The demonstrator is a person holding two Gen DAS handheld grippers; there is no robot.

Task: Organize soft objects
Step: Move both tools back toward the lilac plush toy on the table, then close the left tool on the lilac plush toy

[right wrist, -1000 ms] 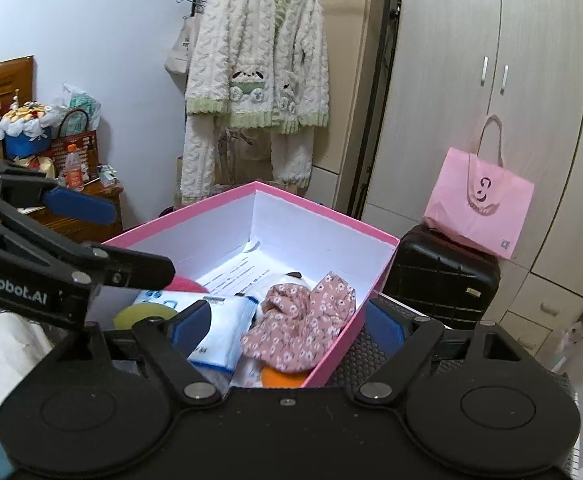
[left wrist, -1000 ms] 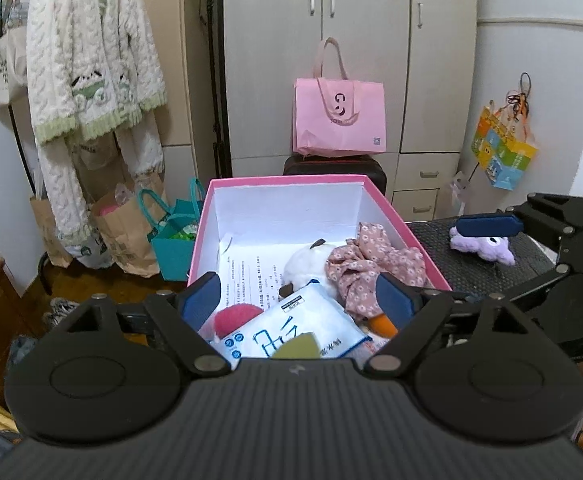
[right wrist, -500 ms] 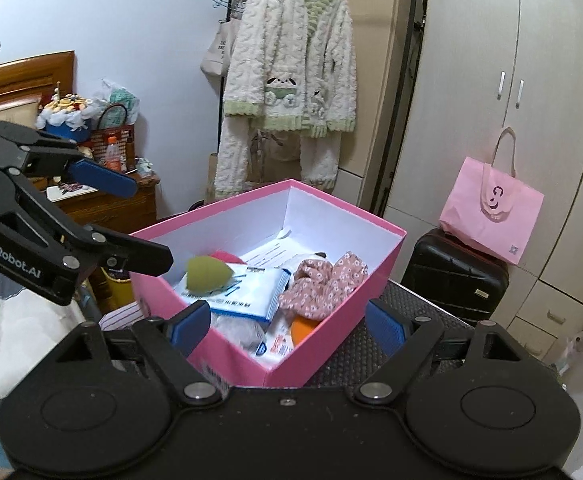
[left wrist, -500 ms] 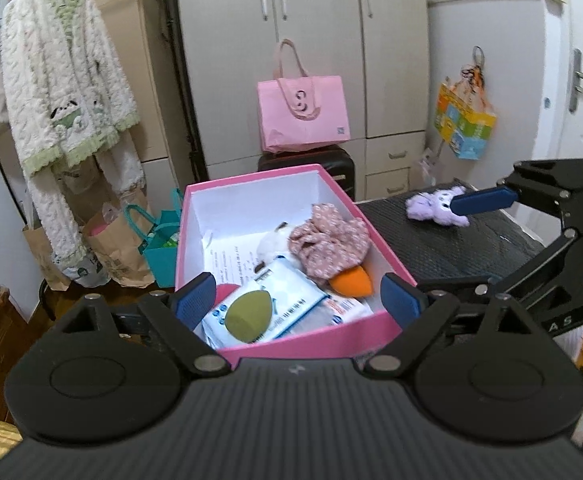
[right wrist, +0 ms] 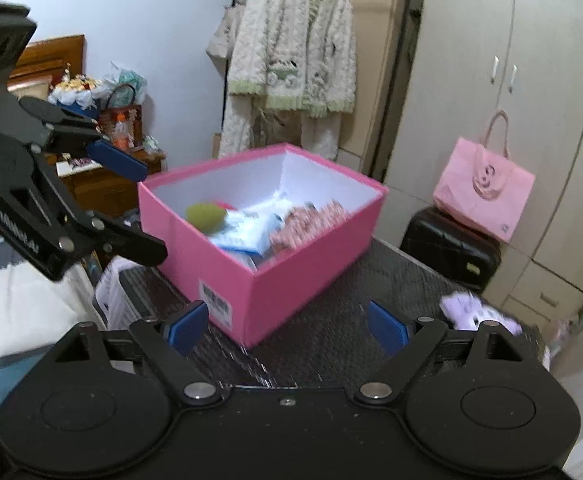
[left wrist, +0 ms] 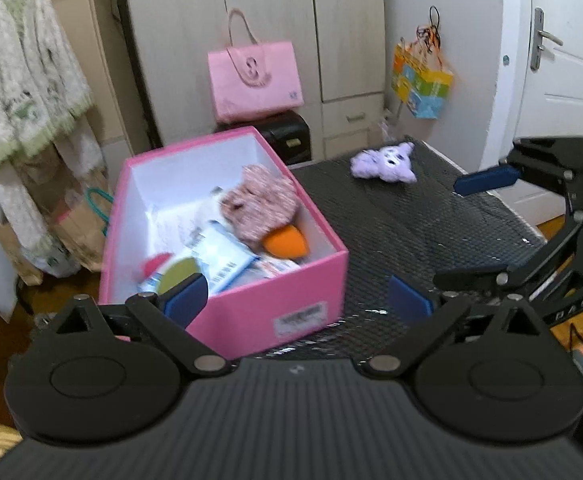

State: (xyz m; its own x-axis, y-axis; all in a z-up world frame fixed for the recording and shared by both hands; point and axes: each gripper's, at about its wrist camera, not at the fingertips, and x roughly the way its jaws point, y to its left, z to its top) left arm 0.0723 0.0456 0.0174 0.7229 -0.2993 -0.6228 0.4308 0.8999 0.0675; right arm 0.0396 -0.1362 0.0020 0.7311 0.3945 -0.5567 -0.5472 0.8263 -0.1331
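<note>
A pink box (left wrist: 251, 308) stands on the black mesh table (left wrist: 411, 220). It holds a floral cloth (left wrist: 263, 204), an orange sponge (left wrist: 285, 242), a green sponge (left wrist: 177, 276), a white packet (left wrist: 223, 258) and other soft things. A purple plush toy (left wrist: 385, 160) lies on the table beyond the box; it also shows in the right wrist view (right wrist: 475, 314). My left gripper (left wrist: 295, 304) is open and empty in front of the box. My right gripper (right wrist: 287, 326) is open and empty, near the box's corner (right wrist: 251, 280).
A pink tote bag (left wrist: 255, 78) sits on a black suitcase (left wrist: 287, 132) before the wardrobe. A knitted cardigan (right wrist: 291, 44) hangs at the left. Paper bags (left wrist: 79, 232) stand on the floor. A door (left wrist: 563, 80) is at the right.
Both grippers have pulled back and up from the box, staying open. The whole box and the table around it now show, and the purple toy appears in the right wrist view.
</note>
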